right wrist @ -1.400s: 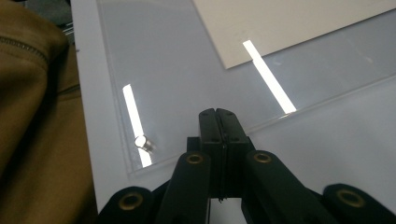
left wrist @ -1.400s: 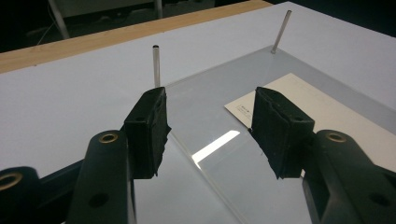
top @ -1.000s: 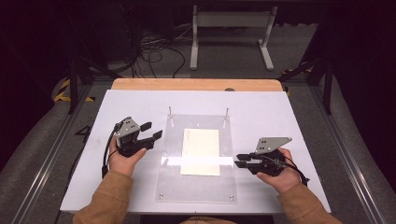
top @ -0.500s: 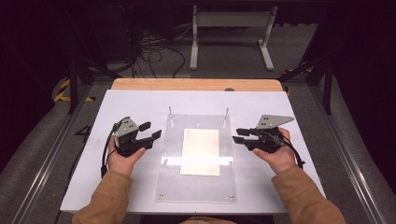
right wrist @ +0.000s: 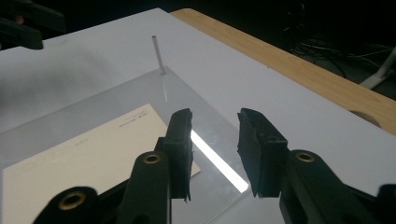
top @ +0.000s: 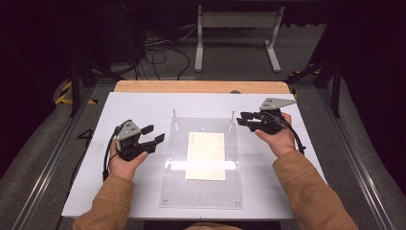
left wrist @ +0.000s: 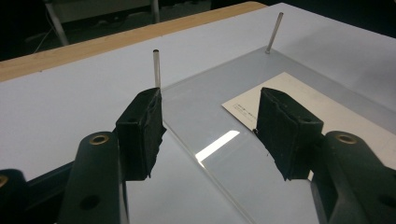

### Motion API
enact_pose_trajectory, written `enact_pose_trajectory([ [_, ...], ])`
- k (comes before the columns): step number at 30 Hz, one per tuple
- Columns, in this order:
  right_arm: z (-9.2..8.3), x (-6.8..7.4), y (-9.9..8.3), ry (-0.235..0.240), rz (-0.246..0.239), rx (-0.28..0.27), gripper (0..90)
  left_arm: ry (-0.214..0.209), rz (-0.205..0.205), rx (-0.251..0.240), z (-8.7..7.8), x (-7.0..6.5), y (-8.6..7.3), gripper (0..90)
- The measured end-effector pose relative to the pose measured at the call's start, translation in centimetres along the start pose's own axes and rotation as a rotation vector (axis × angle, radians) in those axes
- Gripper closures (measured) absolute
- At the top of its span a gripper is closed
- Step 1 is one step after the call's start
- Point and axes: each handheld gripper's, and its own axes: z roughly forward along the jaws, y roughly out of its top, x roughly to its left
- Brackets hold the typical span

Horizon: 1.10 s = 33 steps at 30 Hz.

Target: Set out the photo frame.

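Paper [top: 206,155] lies flat in the middle of a clear plastic sheet [top: 203,191], and that clear sheet is my landmark on the white worktop [top: 143,105]. The paper is cream, with tiny print at its far corner that I cannot read. Two thin pins stand up at the far corners of the clear sheet, the left pin [top: 175,115] and the right pin [top: 232,116]. A bright strip of light shines across the sheet near the paper's near end. My left gripper [top: 154,133] sits in my left hand [top: 125,160], just beside the left edge of the clear sheet, about halfway along it. Its jaws are spread wide with nothing between them. From the left gripper view I look past them at the sheet's edge, the left pin [left wrist: 156,67] and a corner of the paper [left wrist: 299,100]. My right gripper [top: 243,118] sits in my right hand [top: 276,136], just beside the far right corner of the clear sheet, near the right pin. Its jaws are parted too, less wide, and they hold nothing. In the right gripper view the paper [right wrist: 93,154] lies under them on the sheet.
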Motion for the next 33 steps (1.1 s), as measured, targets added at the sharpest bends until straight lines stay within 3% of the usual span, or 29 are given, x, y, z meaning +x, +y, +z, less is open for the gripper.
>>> enact_pose_trajectory([
  [3, 0.6, -0.5, 0.0, -0.014, 0.001, 0.001, 62.5, 0.000, 0.002, 0.011, -0.1, 0.0, -0.1, 41.4],
  [6, 2.1, -1.4, -0.1, -0.057, -0.017, 0.025, 61.1, -0.001, 0.000, 0.017, -0.2, 0.0, -0.1, 41.0],
  [10, 3.9, -1.8, -0.6, -0.062, -0.029, 0.085, 61.5, -0.001, 0.013, 0.028, -0.4, 0.0, -0.2, 40.5],
  [19, 6.5, -3.2, -1.6, -0.082, -0.037, 0.133, 64.0, -0.010, 0.023, 0.040, -0.4, -0.1, -0.3, 39.8],
  [23, 7.4, -3.8, -2.1, -0.117, -0.036, 0.154, 63.4, -0.010, 0.034, 0.055, -0.5, -0.2, -0.4, 39.5],
  [29, 8.1, -4.0, -2.3, -0.095, 0.005, 0.150, 68.2, -0.002, 0.027, 0.060, -1.0, -0.4, -0.8, 39.5],
  [33, 8.8, -4.0, -2.1, -0.061, -0.023, 0.162, 77.1, 0.008, 0.029, 0.063, -1.6, -0.4, -1.2, 39.5],
])
